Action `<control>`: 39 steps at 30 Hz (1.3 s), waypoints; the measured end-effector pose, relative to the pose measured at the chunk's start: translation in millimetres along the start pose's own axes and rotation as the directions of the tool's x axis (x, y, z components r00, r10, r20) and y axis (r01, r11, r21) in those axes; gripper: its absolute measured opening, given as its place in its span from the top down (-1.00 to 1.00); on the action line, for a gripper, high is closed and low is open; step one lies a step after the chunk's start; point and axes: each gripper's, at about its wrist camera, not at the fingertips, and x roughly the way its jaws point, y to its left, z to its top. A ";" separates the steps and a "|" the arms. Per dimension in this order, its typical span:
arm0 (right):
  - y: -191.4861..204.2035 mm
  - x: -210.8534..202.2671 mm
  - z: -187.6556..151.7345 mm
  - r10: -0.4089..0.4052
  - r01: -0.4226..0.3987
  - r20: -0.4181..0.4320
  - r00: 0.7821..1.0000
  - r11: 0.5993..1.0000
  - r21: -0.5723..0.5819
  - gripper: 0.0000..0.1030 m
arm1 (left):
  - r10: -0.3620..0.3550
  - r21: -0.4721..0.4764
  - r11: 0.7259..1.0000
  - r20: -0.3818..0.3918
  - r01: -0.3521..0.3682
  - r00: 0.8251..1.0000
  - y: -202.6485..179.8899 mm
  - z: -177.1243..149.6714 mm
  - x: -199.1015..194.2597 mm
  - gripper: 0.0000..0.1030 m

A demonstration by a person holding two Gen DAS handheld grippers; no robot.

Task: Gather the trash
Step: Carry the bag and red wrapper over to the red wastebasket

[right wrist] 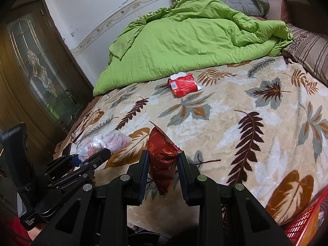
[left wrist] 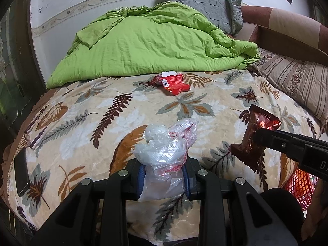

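Both grippers are closed on trash: the left gripper (left wrist: 165,181) pinches a crumpled clear plastic bag (left wrist: 166,155), filmy with red print, and the right gripper (right wrist: 163,176) squeezes a glossy dark red snack wrapper (right wrist: 163,160) with serrated ends. A flat red packet (right wrist: 183,84) with a torn white flap lies uncollected at the far side of the plush leaf-patterned blanket (right wrist: 256,135), near the rumpled green quilt (right wrist: 184,47). By my judgement neither held piece has reached the red mesh basket (right wrist: 303,223) at the near right, so the task is roughly midway.
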 end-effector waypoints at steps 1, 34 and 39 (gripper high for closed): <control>-0.7 0.1 0.5 -0.001 0.001 0.002 1.000 1.000 0.000 0.42 | -0.001 0.002 1.000 0.000 0.001 1.000 -0.5 -0.2 -1.3 0.45; -84.8 -118.5 -17.6 -0.165 0.139 0.104 0.981 0.965 0.221 0.42 | -0.313 0.144 0.938 -0.041 0.316 0.949 -94.2 20.2 -15.1 0.45; -117.1 -162.4 -32.7 -0.256 0.212 0.115 0.960 0.930 0.300 0.42 | -0.404 0.185 0.892 -0.086 0.413 0.911 -132.5 22.0 -18.8 0.45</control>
